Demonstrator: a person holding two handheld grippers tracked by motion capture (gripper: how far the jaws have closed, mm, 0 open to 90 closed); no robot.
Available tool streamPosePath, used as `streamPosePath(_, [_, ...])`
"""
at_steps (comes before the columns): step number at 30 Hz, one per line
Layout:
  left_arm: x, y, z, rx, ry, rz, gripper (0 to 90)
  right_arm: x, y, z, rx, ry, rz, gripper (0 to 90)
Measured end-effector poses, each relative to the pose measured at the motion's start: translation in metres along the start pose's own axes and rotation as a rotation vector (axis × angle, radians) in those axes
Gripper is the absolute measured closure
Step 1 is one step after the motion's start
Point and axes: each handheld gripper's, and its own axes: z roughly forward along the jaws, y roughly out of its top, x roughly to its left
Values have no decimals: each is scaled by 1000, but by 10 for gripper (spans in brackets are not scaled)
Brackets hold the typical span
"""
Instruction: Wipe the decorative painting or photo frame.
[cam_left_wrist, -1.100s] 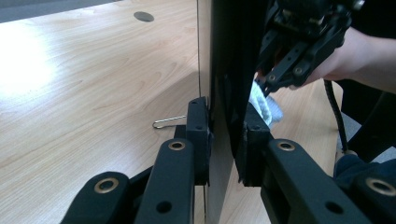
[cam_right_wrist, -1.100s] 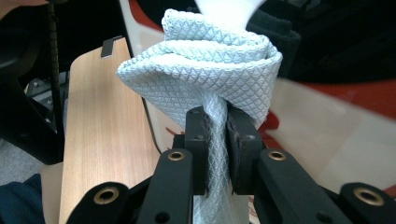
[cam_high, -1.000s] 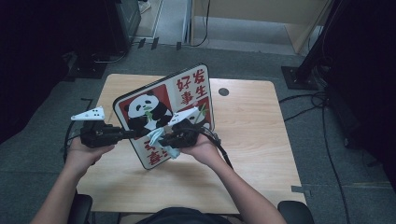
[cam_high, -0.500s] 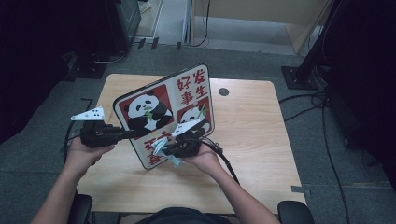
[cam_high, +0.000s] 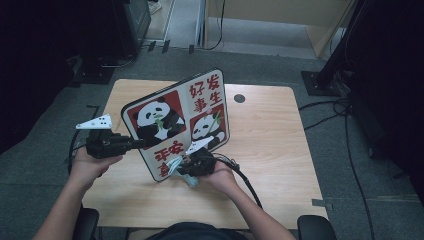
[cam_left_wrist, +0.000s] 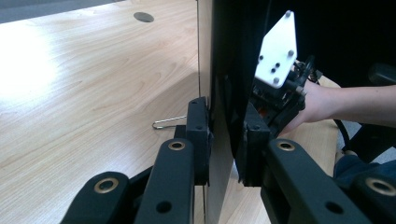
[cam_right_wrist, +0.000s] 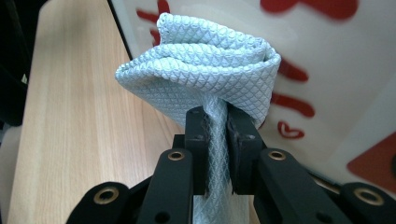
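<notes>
The person's left hand (cam_high: 92, 165) is reaching in from the lower left with the forearm angled up toward the worktop (cam_high: 270, 140), and it is holding the left gripper (cam_high: 134, 145) level, pointing to the right. That gripper is pinching the left edge of the panda board (cam_high: 175, 120), which is standing tilted on its lower edge over the middle of the worktop, its printed face turned toward the person. In the left gripper view the two black jaws are sitting pressed against either side of the thin board (cam_left_wrist: 219, 121), with a small metal clip (cam_left_wrist: 168, 123) lying on the wood just beyond them. The right hand (cam_high: 217, 172) is coming in from the bottom centre, wrist bent inward, and is carrying the right gripper (cam_high: 181, 169) low against the board's bottom corner. Its jaws are closed tight on a pale blue cloth (cam_right_wrist: 205, 70), whose bunched, diamond-textured fold is bulging above the jaw tips and is touching the white and red printed surface of the board (cam_right_wrist: 336, 60). A black cable (cam_high: 247, 182) is trailing from the right gripper along the forearm.
</notes>
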Motion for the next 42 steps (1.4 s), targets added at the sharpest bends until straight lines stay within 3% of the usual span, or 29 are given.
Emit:
streamPosePath(10, [0, 0, 0, -1, 1, -2, 784, -2, -8, 3, -31, 9, 5, 809])
streamPosePath(13, [1, 0, 0, -2, 0, -2, 784, -3, -7, 2, -28, 23, 36, 810])
streamPosePath(17, [0, 0, 0, -2, 1, -4, 784, -2, -4, -1, -7, 31, 53, 813])
streamPosePath(22, [1, 0, 0, -3, -2, -8, 784, 0, 2, -11, -22, 27, 38, 813])
streamPosePath(29, [1, 0, 0, -5, -3, -17, 782, 8, 29, -30, -55, 26, 8, 813])
streamPosePath(42, [4, 0, -7, -10, -6, -35, 770, 23, 101, -76, -84, -26, -67, 813])
